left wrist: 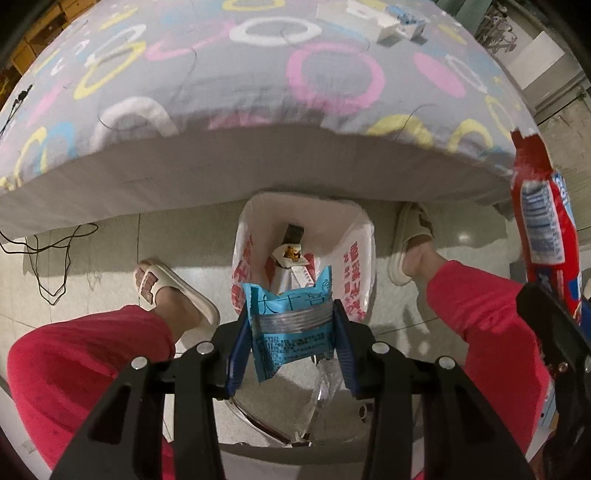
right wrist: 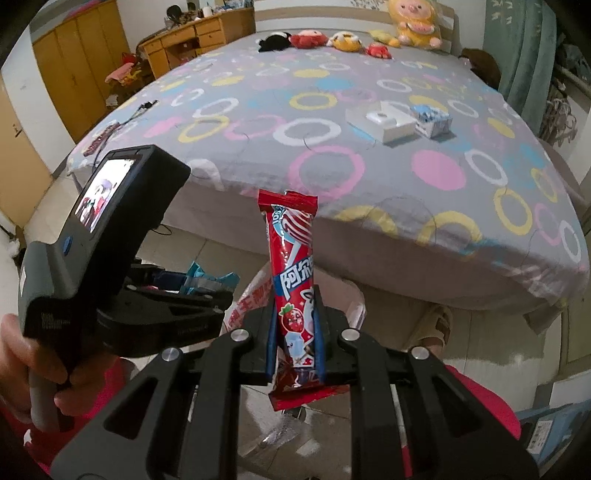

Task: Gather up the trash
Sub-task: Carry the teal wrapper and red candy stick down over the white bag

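Observation:
My left gripper (left wrist: 291,310) is shut on a blue snack wrapper (left wrist: 291,325) and points almost straight down over a small bin lined with a white bag with red print (left wrist: 360,269). Wrappers (left wrist: 291,256) lie inside the bin. My right gripper (right wrist: 295,314) is shut on a long red strawberry candy wrapper (right wrist: 293,254), which stands upright between the blue pads. That red wrapper (left wrist: 543,225) also shows at the right edge of the left wrist view. The left gripper (right wrist: 207,284) with its blue wrapper shows at the left of the right wrist view, above the bin's bag (right wrist: 255,302).
A bed with a grey ring-patterned sheet (right wrist: 332,155) stands just behind the bin. On it lie white boxes (right wrist: 391,123), a blue pack (right wrist: 432,120) and plush toys (right wrist: 417,29). The person's feet in slippers (left wrist: 173,295) flank the bin. A black cable (left wrist: 51,258) lies on the tiled floor.

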Demonstrator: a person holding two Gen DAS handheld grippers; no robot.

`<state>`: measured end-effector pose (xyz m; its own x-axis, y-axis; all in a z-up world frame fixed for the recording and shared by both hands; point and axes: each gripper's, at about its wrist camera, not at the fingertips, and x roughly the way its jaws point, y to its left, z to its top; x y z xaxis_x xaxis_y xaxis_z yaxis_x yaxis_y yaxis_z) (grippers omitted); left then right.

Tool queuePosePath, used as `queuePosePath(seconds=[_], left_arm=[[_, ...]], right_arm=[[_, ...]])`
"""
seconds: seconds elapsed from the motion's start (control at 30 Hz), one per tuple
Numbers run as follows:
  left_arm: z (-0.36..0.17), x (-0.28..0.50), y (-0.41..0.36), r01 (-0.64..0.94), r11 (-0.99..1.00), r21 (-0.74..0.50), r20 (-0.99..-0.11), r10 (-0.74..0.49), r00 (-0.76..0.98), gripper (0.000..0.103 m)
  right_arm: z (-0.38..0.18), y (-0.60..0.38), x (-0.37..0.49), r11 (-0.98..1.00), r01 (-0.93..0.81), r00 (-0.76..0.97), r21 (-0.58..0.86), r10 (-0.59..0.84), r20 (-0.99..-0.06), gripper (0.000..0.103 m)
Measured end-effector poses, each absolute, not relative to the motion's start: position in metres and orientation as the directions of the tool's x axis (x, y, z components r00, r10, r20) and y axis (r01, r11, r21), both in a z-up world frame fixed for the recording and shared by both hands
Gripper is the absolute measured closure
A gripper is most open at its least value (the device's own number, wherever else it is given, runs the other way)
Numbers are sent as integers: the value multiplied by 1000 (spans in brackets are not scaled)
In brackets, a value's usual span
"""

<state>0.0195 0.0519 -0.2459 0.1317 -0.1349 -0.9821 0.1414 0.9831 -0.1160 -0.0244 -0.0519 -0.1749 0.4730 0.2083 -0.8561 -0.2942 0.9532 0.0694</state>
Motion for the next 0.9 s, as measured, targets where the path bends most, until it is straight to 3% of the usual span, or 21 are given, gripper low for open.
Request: queuePosePath(seconds=[0.9], left_arm=[[-386, 59, 44, 71, 993, -95, -991, -88, -102, 63]], right_arm=[[-319, -65, 42, 971, -172, 232, 165, 203, -951, 87]])
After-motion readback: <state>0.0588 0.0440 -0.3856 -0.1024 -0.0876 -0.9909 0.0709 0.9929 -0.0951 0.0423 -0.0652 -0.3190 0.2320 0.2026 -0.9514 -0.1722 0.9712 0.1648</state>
